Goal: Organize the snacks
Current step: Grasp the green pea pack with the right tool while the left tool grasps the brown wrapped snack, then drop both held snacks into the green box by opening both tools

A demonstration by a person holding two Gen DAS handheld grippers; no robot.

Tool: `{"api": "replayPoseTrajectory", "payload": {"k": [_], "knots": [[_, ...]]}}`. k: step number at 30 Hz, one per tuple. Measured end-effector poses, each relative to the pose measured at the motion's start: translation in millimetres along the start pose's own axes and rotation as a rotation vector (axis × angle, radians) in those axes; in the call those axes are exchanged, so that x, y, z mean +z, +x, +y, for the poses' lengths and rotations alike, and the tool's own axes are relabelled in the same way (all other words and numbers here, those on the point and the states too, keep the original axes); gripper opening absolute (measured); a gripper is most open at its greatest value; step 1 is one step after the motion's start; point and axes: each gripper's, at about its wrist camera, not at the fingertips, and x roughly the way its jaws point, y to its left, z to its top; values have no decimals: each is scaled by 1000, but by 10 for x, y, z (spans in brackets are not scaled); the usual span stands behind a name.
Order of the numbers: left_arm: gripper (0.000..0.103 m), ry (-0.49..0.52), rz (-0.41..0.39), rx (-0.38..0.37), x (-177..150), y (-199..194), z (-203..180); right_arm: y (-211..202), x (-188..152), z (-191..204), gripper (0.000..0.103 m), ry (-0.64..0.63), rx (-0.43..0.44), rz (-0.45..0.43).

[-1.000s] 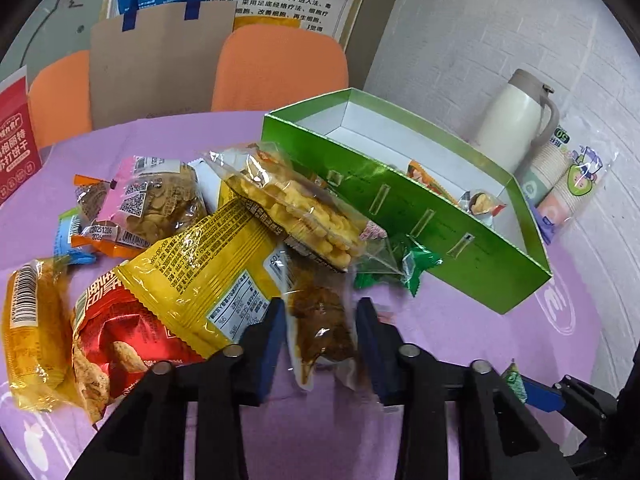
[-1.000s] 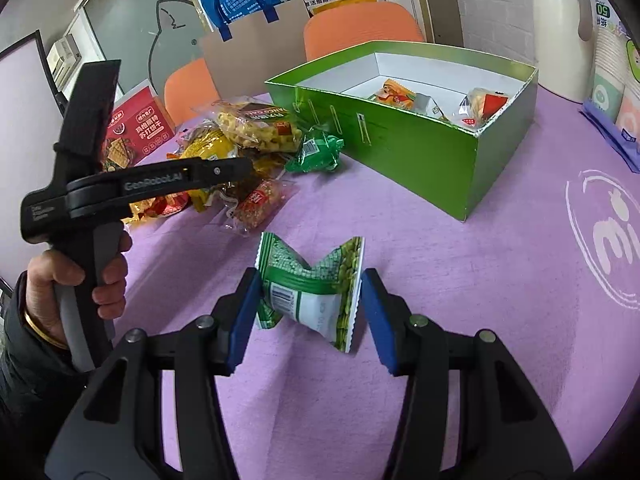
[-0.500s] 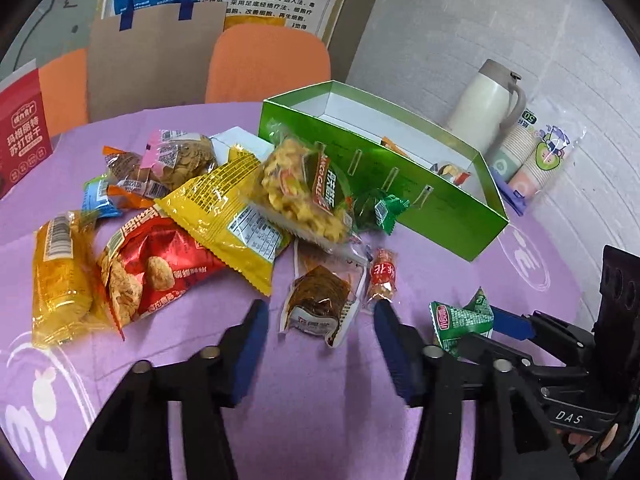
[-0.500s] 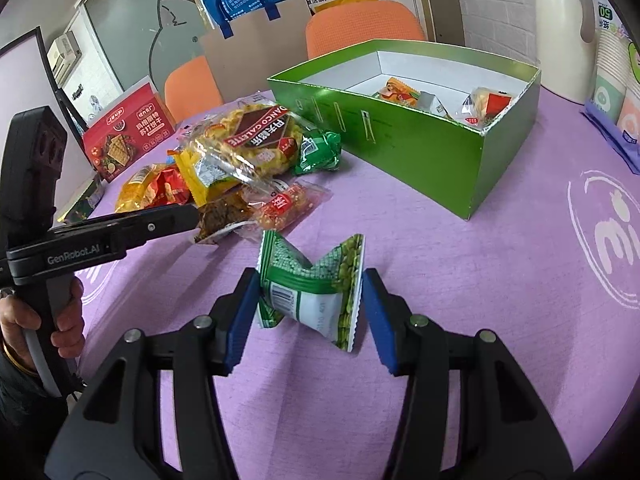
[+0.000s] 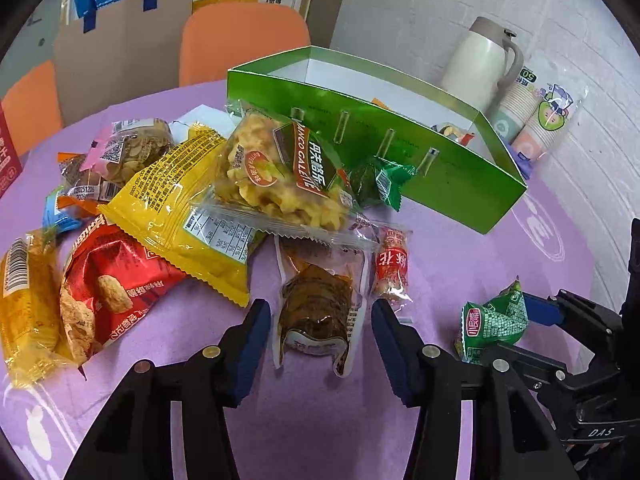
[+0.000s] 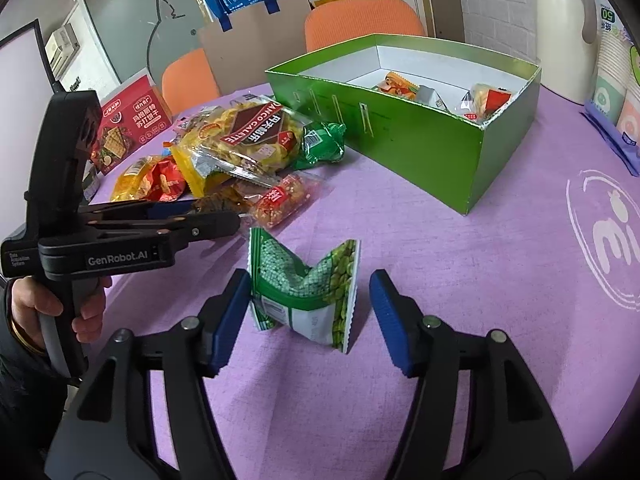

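Both grippers stand wide: left gripper (image 5: pixel 320 340) straddles the brown packet (image 5: pixel 316 312), right gripper (image 6: pixel 304 316) the pea packet (image 6: pixel 304 288); next, close, then carry to the green box (image 6: pixel 420 148).

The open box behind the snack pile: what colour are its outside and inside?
The box is glossy green outside, white inside; the right wrist view shows it best.

Cream thermos (image 5: pixel 480 68) beside sleeved paper cups (image 5: pixel 536 120) — orange chairs (image 5: pixel 244 44) (two) behind.
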Motion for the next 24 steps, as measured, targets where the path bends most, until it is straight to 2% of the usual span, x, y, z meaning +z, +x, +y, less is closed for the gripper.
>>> {"api": "replayPoseTrajectory", "payload": {"k": [2,4,5,6,8,16,20,24], "knots": [[53,9,-1,-1,0,8,-3,13,-17,-6,65,9,11,3],[42,24,-5,14,-12,9,-13,45,-36,-38,63,30,32,8],[39,27,-7,14,-24,3,-19,49,-48,-47,46,35,53,4],[38,17,-6,7,-39,-9,-22,46,-55,-51,44,42,70,2],[37,1,-12,-1,-70,-49,-16,12,-58,-11,41,26,47,-2],[37,-31,-95,-54,-162,-538,-24,-362,82,98,40,-9,44,-107],[37,7,-157,-81,-40,-832,-161,-570,225,38,40,-3,38,-184],[37,30,-209,-122,181,-999,-280,-676,403,-97,40,7,-12,-236]]}}
